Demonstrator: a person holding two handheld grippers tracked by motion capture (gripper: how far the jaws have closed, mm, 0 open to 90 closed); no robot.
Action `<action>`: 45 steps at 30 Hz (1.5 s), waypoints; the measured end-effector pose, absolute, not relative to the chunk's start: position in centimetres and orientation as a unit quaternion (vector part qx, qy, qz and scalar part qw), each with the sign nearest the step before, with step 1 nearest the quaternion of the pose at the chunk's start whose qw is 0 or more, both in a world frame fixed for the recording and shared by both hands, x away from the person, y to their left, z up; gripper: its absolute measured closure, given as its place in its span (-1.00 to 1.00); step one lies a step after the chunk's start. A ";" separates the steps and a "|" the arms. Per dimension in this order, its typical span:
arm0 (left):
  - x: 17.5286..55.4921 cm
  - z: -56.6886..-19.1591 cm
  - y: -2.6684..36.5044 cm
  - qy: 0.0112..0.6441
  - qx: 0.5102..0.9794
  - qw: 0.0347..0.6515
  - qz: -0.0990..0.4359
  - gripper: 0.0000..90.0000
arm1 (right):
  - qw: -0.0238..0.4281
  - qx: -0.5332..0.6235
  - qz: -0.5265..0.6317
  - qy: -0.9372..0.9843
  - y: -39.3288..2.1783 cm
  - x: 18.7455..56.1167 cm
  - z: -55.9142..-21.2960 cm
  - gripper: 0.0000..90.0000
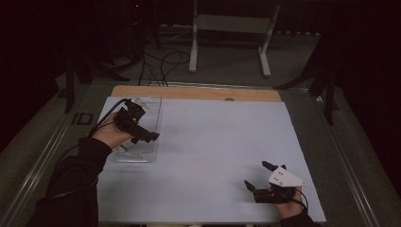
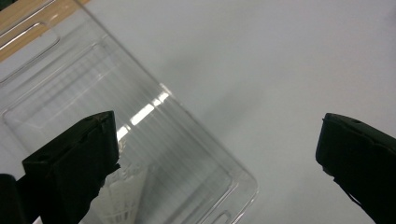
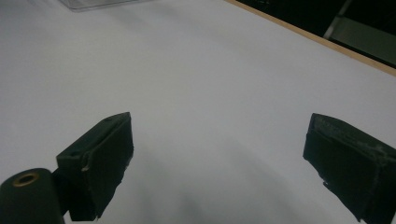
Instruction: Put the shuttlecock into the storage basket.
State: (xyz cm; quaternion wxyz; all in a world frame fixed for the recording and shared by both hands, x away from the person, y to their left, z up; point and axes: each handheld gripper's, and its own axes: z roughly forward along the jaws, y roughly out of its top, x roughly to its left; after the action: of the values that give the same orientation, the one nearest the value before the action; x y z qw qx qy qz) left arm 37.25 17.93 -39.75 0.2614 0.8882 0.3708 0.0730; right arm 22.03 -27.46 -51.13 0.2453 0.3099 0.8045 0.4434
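A clear plastic tray [image 1: 142, 153] lies at the left of the white table top [image 1: 213, 142]. My left gripper [image 1: 143, 125] hovers over it, open; in the left gripper view its jaws [image 2: 217, 128] stand wide apart above the tray [image 2: 187, 140], with nothing between them. A white ribbed object [image 2: 125, 196] lies in the tray beside the left jaw, partly hidden by it. My right gripper [image 1: 256, 174] rests low near the front right of the table, open and empty [image 3: 218, 126], over bare white surface.
A wooden strip [image 1: 198, 93] runs along the table's far edge. Metal rails [image 1: 42, 161] flank the table. Beyond it are floor cables [image 1: 161, 64] and a white stand [image 1: 229, 23]. A corner of the tray [image 3: 93, 3] shows far off in the right gripper view.
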 end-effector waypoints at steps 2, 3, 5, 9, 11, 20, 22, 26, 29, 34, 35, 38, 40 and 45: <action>37.3 -39.7 17.6 0.366 0.890 0.263 0.072 -1.00 | 0.246 0.310 0.443 0.805 -27.5 22.0 -51.1 -0.82; 37.3 -39.7 17.5 0.364 0.891 0.263 0.073 -1.00 | 0.245 0.310 0.443 0.804 -27.5 22.0 -51.1 -0.82; 37.4 -39.8 17.1 0.359 0.895 0.257 0.067 -1.00 | 0.246 0.310 0.443 0.805 -27.5 22.0 -51.1 -0.82; 37.3 -39.8 16.3 0.350 0.896 0.264 0.066 -1.00 | 0.245 0.309 0.443 0.805 -27.4 22.0 -51.1 -0.82; 37.2 -39.7 16.0 0.347 0.896 0.269 0.065 -1.00 | 0.245 0.309 0.443 0.805 -27.5 22.0 -51.1 -0.82; 36.6 -39.5 14.4 0.323 0.898 0.293 0.059 -1.00 | 0.245 0.308 0.443 0.806 -27.4 22.0 -51.1 -0.82; 36.5 -39.5 13.9 0.316 0.899 0.296 0.059 -1.00 | 0.244 0.308 0.443 0.806 -27.4 22.0 -51.1 -0.82; 36.2 -39.5 13.1 0.303 0.902 0.303 0.058 -1.00 | 0.244 0.308 0.443 0.806 -27.4 22.0 -51.1 -0.82; 36.0 -39.6 12.5 0.295 0.903 0.308 0.056 -1.00 | 0.243 0.308 0.443 0.806 -27.4 22.0 -51.1 -0.82; 35.6 -39.8 11.5 0.284 0.905 0.313 0.058 -1.00 | 0.242 0.308 0.443 0.807 -27.4 22.0 -51.1 -0.82; 35.5 -39.9 11.4 0.280 0.906 0.312 0.058 -1.00 | 0.242 0.308 0.443 0.807 -27.4 22.0 -51.1 -0.82; 35.3 -40.3 10.9 0.276 0.906 0.317 0.052 -1.00 | 0.241 0.307 0.443 0.807 -27.4 22.0 -51.1 -0.82; 35.1 -40.6 10.6 0.271 0.907 0.318 0.054 -1.00 | 0.240 0.307 0.443 0.807 -27.4 22.0 -51.1 -0.82; 34.6 -41.1 9.8 0.257 0.910 0.321 0.057 -1.00 | 0.241 0.307 0.444 0.807 -27.4 22.0 -51.1 -0.82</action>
State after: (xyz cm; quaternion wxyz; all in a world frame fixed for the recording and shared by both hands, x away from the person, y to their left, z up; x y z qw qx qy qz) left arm 34.57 9.78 -41.12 0.3211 0.9098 0.2567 0.0568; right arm 22.01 -27.40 -51.10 0.2408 0.3070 0.8069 0.4436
